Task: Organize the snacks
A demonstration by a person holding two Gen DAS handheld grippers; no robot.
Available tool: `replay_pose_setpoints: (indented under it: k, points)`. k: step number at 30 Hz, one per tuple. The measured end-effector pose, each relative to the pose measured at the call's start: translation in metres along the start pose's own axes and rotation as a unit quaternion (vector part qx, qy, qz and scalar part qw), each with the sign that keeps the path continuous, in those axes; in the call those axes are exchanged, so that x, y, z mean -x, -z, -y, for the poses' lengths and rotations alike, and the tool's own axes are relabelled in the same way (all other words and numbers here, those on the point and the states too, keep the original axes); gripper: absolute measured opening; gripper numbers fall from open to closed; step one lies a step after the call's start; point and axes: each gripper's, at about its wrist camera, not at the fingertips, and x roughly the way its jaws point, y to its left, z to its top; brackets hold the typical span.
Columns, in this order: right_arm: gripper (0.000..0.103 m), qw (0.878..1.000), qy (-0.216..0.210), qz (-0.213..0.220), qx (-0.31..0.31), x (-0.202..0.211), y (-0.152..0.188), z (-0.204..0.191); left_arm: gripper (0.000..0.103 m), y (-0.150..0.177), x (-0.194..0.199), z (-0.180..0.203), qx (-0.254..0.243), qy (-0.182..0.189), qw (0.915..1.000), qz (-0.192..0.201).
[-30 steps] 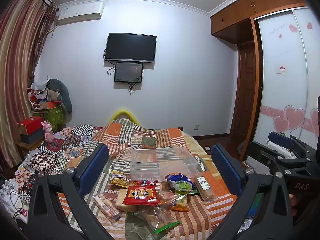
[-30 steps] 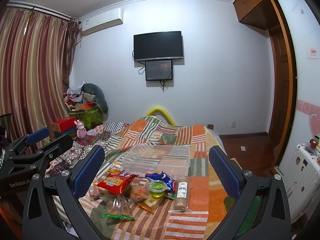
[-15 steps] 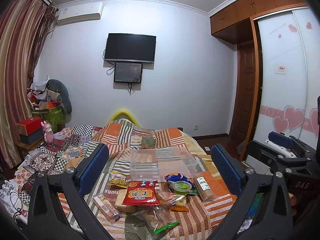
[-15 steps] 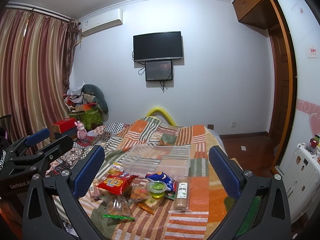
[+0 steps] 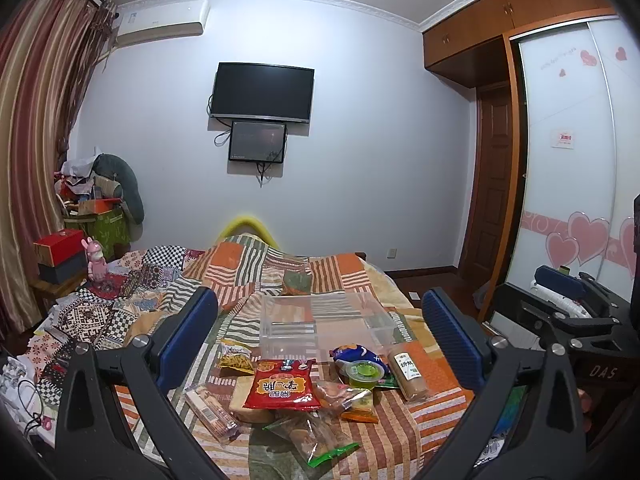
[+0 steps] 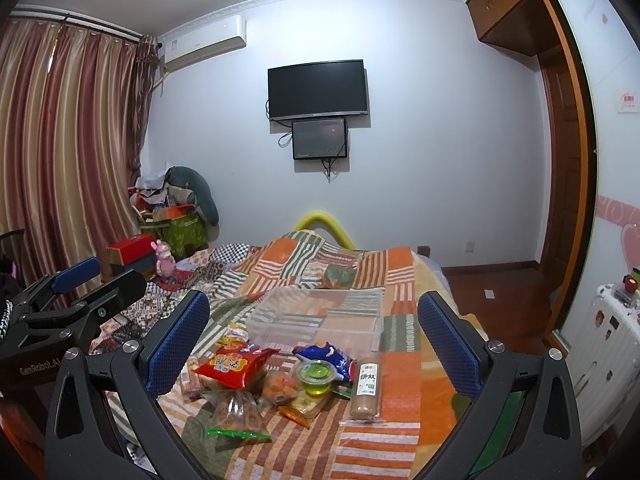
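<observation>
Nothing has shifted since the earlier frames: both grippers hover in the same place above the bed (image 5: 400, 432), jaws spread wide and empty. Left gripper (image 5: 320, 332), seen also at the left edge of the right wrist view; right gripper (image 6: 314, 332). Snacks lie in a loose cluster on the patchwork quilt: red snack bag (image 5: 283, 385), green jelly cup (image 5: 363, 374), blue packet (image 5: 356, 354), brown biscuit roll (image 5: 410, 372), clear bag with green seal (image 5: 308, 438). Clear plastic bin (image 5: 324, 322) stands just behind the cluster, nothing visible inside it
</observation>
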Motion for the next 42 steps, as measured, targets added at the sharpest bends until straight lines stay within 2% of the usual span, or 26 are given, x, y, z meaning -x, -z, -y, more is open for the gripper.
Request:
replay_pose_setpoints:
  k: [8,16,24,31,35,39,42]
  points:
    - [0.103,1.000,0.004,-0.025,0.003,-0.017,0.008,0.005,0.103,0.008,-0.015,-0.008,0.000,-0.009,0.9997,-0.024]
    - [0.103,0.996,0.020,-0.087,0.000,-0.049,0.030,0.026,0.103,0.035,-0.058,-0.034,0.002,-0.032,0.9937,-0.108]
    - [0.103,0.983,0.044,-0.174,-0.028,-0.091,0.058,0.058,0.103,0.067,-0.109,-0.064,0.014,-0.037,0.9792,-0.199]
    - [0.103,0.972,0.047,-0.223,-0.055,-0.120,0.074,0.074,0.103,0.092,-0.155,-0.067,0.021,-0.004,0.9645,-0.263]
    - [0.103,0.968,0.050,-0.244,-0.040,-0.136,0.083,0.075,0.103,0.105,-0.180,-0.067,0.017,0.003,0.9559,-0.293]
    - [0.103,0.963,0.047,-0.262,-0.029,-0.150,0.091,0.072,0.103,0.118,-0.200,-0.071,0.034,0.015,0.9470,-0.319]
    - [0.099,0.960,0.044,-0.274,-0.023,-0.160,0.097,0.070,0.103,0.125,-0.210,-0.072,0.035,0.019,0.9443,-0.327]
